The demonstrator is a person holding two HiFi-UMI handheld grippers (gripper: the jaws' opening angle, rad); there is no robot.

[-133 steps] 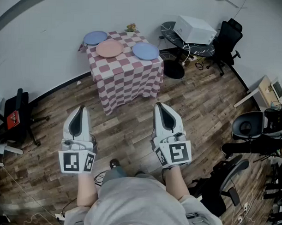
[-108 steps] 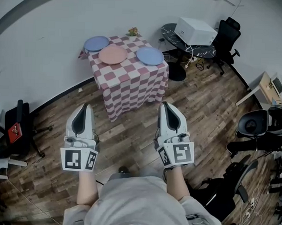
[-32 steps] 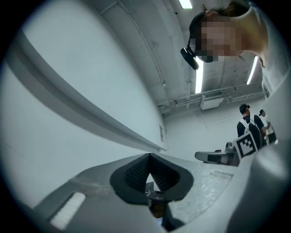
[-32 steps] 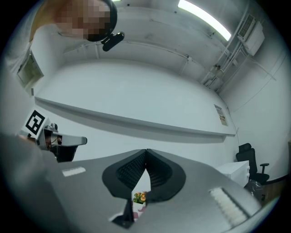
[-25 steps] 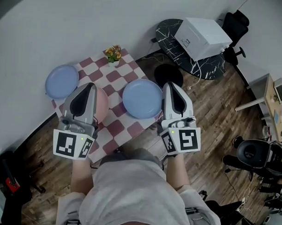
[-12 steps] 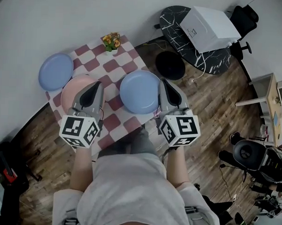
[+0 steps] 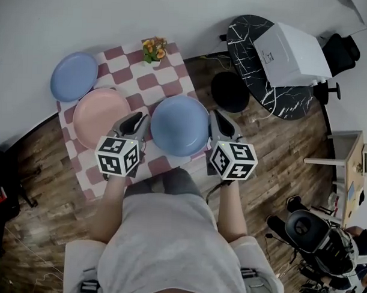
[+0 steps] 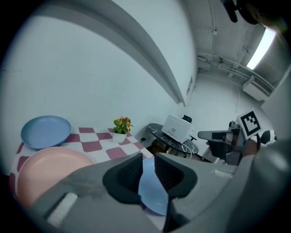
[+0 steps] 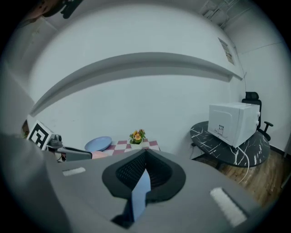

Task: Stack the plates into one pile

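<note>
Three plates lie apart on the checked table (image 7: 168,79). A blue plate (image 7: 74,76) is at the far left, a pink plate (image 7: 101,118) in the middle, and a second blue plate (image 7: 179,125) is nearest me. My left gripper (image 7: 141,120) sits low between the pink plate and the near blue plate. Its jaws have just been opening, and the near blue plate (image 8: 152,191) shows through the gap with no pad pressing on it. My right gripper (image 7: 216,117) is shut and empty at that plate's right rim.
A small flower pot (image 7: 154,50) stands at the table's far edge. A black marble-topped side table (image 7: 258,61) with a white microwave (image 7: 294,53) stands to the right. Beside it is a black round stool (image 7: 230,91), and office chairs stand further right on the wood floor.
Both grippers have come down to the table and now flank the near blue plate. The left one has moved off the pink plate's edge toward the blue plate.
</note>
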